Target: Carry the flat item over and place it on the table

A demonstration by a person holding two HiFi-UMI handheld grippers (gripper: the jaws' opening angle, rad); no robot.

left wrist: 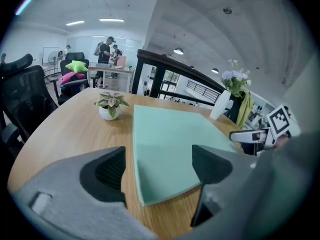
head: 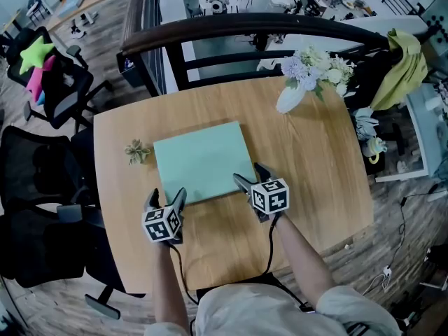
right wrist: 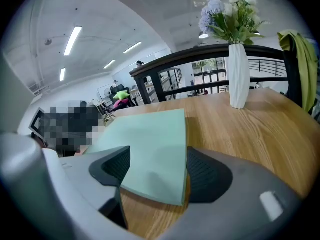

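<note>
A pale green flat board [head: 203,161] lies on the round wooden table [head: 308,159]. My left gripper [head: 166,196] sits at the board's near left corner. In the left gripper view the corner of the board [left wrist: 170,144] reaches in between the wide-apart jaws of that gripper [left wrist: 159,164], and neither pad touches it. My right gripper [head: 250,173] is at the near right corner. In the right gripper view the board [right wrist: 150,149] lies between that gripper's [right wrist: 159,169] spread jaws, with its edge close beside the right pad and no pad pressing on it.
A small potted plant [head: 137,150] stands just left of the board. A white vase of flowers [head: 297,89] stands at the table's far side. Black office chairs [head: 42,187] crowd the left, and a dark railing [head: 245,26] runs behind the table. A yellow-green cloth [head: 406,65] hangs at the right.
</note>
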